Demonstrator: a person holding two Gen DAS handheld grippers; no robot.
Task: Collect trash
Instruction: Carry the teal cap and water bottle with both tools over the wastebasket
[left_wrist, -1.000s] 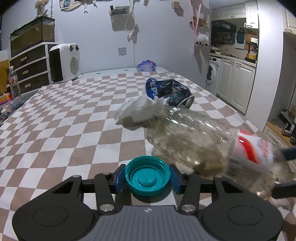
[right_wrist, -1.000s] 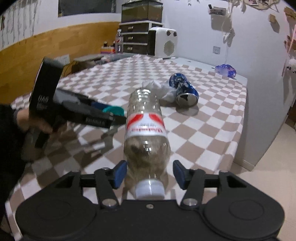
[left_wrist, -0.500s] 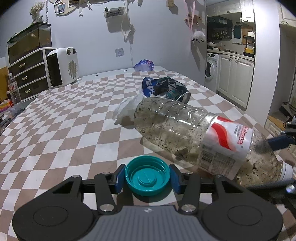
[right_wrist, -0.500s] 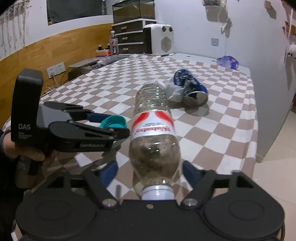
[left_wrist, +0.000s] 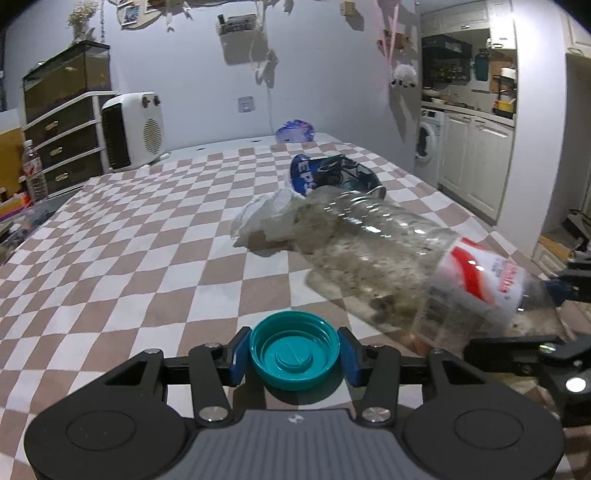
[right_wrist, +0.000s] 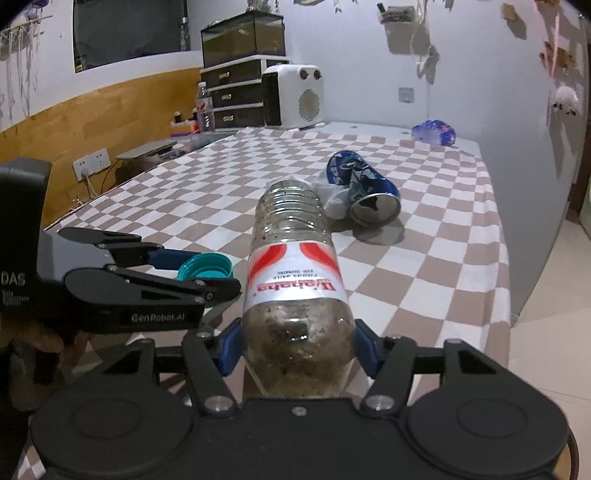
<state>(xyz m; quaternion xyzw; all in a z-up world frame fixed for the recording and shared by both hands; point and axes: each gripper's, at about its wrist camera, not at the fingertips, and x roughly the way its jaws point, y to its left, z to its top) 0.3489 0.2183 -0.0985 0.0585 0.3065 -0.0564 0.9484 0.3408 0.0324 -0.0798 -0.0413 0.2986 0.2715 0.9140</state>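
Two tongs busy: our left tongs (left_wrist: 294, 356) clamp the teal cap (left_wrist: 294, 353); our right tongs (right_wrist: 297, 345) are closing on the dirty bottle (right_wrist: 295, 291), its neck end toward us, over the near bench (left_wrist: 110, 236) edge. We judge capping or binning comes next. Only the right view shows the hand (right_wrist: 44, 334); crushed can (right_wrist: 364, 195) waits farther back.

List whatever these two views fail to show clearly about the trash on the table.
- Bottle mouth: hidden in the right wrist view behind the right tool, whose jaws are closing around the shoulder; whether it is capped cannot be told.
- Bottle's near end, left wrist view: motion-blurred, label text unreadable.
- Crumpled tissue: partly covered by the bottle in both views.
- Crushed can: far end hidden behind the bottle in the left wrist view.
- Blue wrapper: too small to identify.
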